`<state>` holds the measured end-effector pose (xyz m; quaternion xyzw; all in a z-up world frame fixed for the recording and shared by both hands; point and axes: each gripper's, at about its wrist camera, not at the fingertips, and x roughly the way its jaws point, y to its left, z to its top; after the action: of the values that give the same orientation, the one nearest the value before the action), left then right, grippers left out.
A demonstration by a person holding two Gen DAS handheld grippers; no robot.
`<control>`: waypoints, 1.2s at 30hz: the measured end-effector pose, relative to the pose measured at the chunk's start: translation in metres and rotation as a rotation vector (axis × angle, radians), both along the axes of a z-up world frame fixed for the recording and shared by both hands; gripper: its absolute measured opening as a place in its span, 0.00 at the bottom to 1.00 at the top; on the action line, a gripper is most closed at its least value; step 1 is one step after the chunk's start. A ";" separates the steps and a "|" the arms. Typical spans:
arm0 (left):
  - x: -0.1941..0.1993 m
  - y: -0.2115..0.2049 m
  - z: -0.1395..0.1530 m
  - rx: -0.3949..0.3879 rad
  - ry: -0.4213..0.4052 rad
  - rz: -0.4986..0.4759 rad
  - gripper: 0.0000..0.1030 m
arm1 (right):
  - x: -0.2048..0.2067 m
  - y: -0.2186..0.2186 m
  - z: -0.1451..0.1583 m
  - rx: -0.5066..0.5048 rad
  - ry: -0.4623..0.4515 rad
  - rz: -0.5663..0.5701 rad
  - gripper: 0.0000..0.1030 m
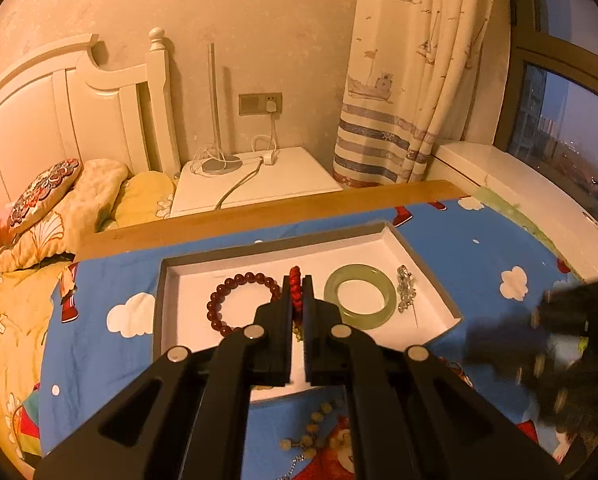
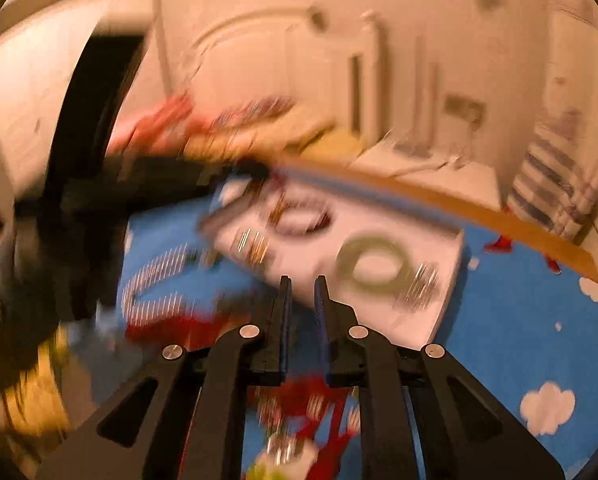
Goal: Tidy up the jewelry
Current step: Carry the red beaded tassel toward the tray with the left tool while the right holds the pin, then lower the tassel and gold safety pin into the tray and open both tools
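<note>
Bedroom in warm light, with a window showing dusk, a ship-print curtain, a bed with white headboard and a white nightstand. Nearer, a wooden desk covered by a blue cloth with clouds; soft and probably easy to wrinkle, so better not to drag anything over it.

On the cloth, a shallow white box, open on top, low walls, likely light cardboard that can slide if pushed.

Inside the box, from right to left:
- Green bangle, lying flat. Stiff, smooth, probably slippery and breakable; best taken across the ring wall and set down gently.
- Dark red bead bracelet, lying flat as a loop. Flexible; grip on one or two beads.
- Silver chain piece beside the bangle, near the right wall. Light, limp, hard to pinch.

Left tool clenched on a red bead strand, held above the box between bracelet and bangle. Light and floppy; will hang and swing, so lower slowly before release.

Right tool slightly parted, seemingly nothing between the fingers, view heavily blurred.

On the cloth before the box, a pale bead strand, not yet sorted.
</note>
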<state>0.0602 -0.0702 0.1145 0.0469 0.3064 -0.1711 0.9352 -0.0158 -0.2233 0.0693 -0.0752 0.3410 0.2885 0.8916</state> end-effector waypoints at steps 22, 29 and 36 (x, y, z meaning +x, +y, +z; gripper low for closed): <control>-0.016 -0.007 -0.022 0.055 0.024 -0.033 0.03 | -0.034 -0.009 -0.047 -0.062 0.055 0.030 0.13; 0.012 -0.007 -0.015 0.055 0.026 -0.013 0.03 | 0.013 0.005 -0.016 -0.040 -0.030 -0.015 0.13; 0.064 -0.015 -0.014 0.094 0.046 0.030 0.05 | 0.077 0.027 -0.021 -0.001 0.016 -0.051 0.13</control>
<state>0.1243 -0.0855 0.1006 0.0820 0.3361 -0.1434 0.9272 0.0611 -0.1967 0.0482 -0.0645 0.3501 0.2662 0.8958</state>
